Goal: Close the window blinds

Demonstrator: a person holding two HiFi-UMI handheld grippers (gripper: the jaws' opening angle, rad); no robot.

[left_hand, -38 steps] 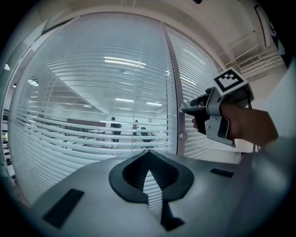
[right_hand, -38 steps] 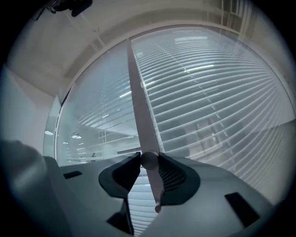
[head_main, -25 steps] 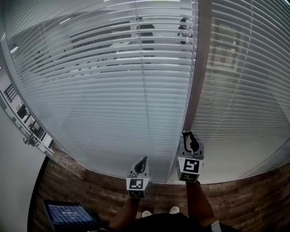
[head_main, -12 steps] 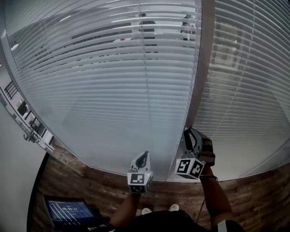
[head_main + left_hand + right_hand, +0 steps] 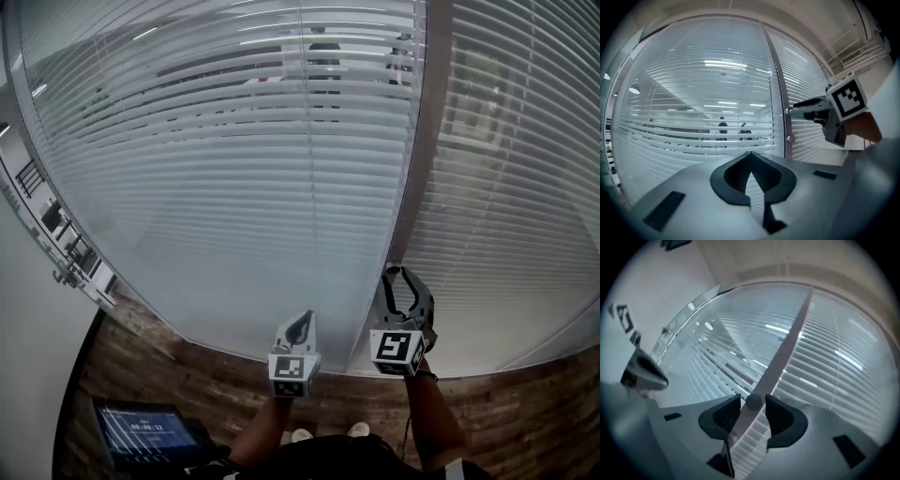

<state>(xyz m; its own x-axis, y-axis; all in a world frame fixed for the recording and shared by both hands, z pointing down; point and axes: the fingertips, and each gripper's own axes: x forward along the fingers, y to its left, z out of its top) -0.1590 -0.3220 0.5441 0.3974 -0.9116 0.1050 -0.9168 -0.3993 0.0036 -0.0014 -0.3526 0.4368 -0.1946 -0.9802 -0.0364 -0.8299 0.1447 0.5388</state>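
Note:
White slatted blinds [image 5: 244, 187] hang behind the glass. Their upper slats are tilted enough that a room shows through. A brown mullion [image 5: 422, 141] splits them from a second blind panel [image 5: 506, 187]. A small round knob [image 5: 753, 401] sits on the mullion. My right gripper [image 5: 403, 281] has a jaw on each side of the knob, and the jaws are opening with narrow gaps beside it. My left gripper [image 5: 298, 328] hangs lower left of it, shut and empty, pointing at the glass without touching it. The right gripper [image 5: 791, 110] also shows in the left gripper view.
A dark tablet with a lit screen [image 5: 145, 433] lies at bottom left on the wooden floor [image 5: 525, 412]. A white wall with small fixtures [image 5: 56, 272] runs along the left. Two people [image 5: 723, 126] stand beyond the glass.
The right gripper rolled sideways half a second ago and now stands level again at the mullion, its jaws a little wider. The left gripper has shifted slightly to the right.

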